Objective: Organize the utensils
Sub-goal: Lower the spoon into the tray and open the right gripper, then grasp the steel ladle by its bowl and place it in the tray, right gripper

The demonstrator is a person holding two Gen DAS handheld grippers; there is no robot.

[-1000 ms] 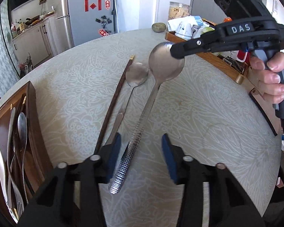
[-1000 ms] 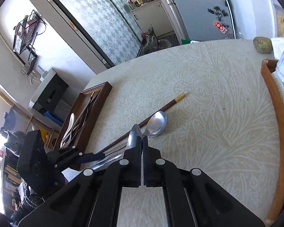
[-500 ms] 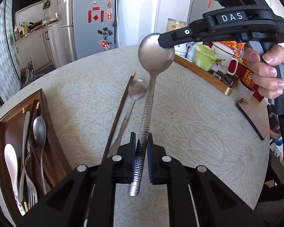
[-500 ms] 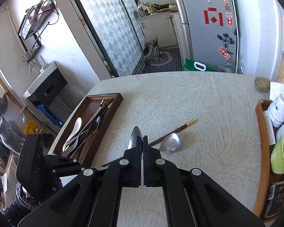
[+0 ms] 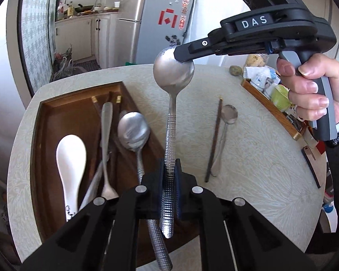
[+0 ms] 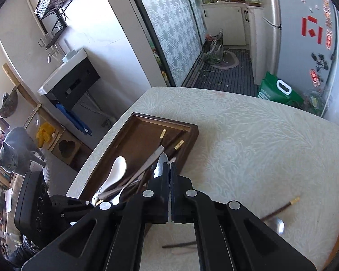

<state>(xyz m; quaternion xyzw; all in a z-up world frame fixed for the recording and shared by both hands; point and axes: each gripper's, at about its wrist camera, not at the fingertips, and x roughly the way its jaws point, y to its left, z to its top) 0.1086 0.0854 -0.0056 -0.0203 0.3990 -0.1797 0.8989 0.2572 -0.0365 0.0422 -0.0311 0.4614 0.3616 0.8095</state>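
**Large spoon held at both ends above the surface**

The left hand-held gripper (image 5: 169, 180) is clamped on the textured handle of the large steel spoon (image 5: 173, 103), whose handle end sticks out below the fingers. The right hand-held gripper (image 5: 183, 53) is pinched on the rim of the same spoon's bowl, with the person's hand (image 5: 314, 85) wrapped around its grey grip. In the right wrist view its fingers are pressed together on the thin edge of the spoon's bowl (image 6: 161, 166). The spoon hangs in the air, above the right edge of the wooden tray (image 5: 56, 103) and the pale patterned surface (image 5: 260, 180).

The tray sits on the surface and holds a white spoon (image 5: 71, 158), a steel spoon with a textured handle (image 5: 134, 131), another steel handle and gold-tipped chopsticks (image 5: 118, 99). To the right of the held spoon, a dark chopstick (image 5: 214, 140) and a small steel spoon (image 5: 227, 122) lie side by side on the surface, close together
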